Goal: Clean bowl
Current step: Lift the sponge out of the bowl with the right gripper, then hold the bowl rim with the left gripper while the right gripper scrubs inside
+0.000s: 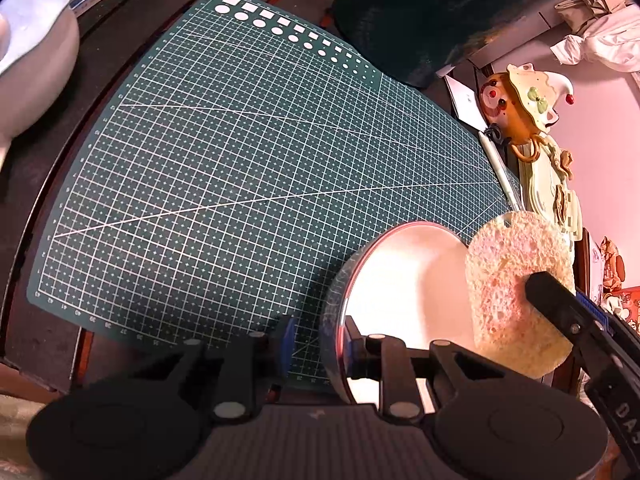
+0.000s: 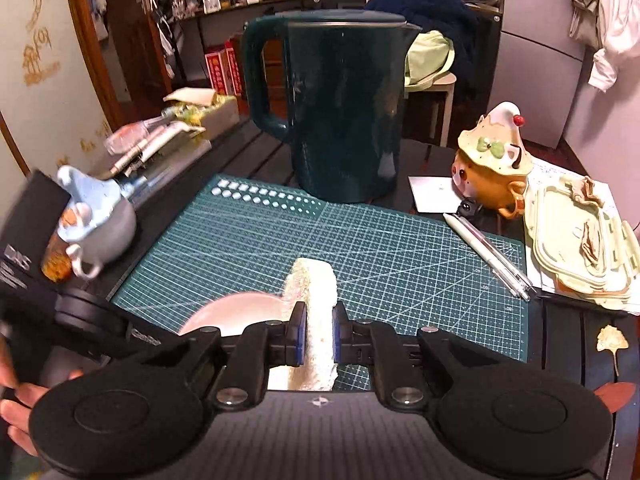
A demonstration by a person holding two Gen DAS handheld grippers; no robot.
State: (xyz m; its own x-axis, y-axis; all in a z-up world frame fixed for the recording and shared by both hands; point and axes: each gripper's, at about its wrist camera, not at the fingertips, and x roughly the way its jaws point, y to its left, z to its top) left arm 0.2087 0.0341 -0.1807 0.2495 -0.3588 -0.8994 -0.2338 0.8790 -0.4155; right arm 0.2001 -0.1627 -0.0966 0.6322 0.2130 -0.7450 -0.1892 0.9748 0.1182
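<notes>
A white bowl [image 1: 400,292] with a grey outside is tilted on its side over the green cutting mat [image 1: 240,160]. My left gripper [image 1: 320,344] is shut on its rim, one finger inside and one outside. A pale, porous sponge [image 1: 516,292] stands at the bowl's right edge, and a finger [image 1: 552,300] of the right gripper presses on it. In the right wrist view my right gripper [image 2: 318,332] is shut on the sponge [image 2: 312,280], which sticks up edge-on between the pads. The bowl [image 2: 236,312] lies just left of it, with the left gripper's body [image 2: 80,312] beyond.
A dark green kettle [image 2: 344,112] stands at the mat's far edge. A grey-blue lidded pot [image 2: 100,224] sits at the left. At the right are an orange ceramic jar [image 2: 492,168], two pens [image 2: 492,256] and pale green tray lids [image 2: 576,240]. A person's fingers [image 2: 16,400] show at the lower left.
</notes>
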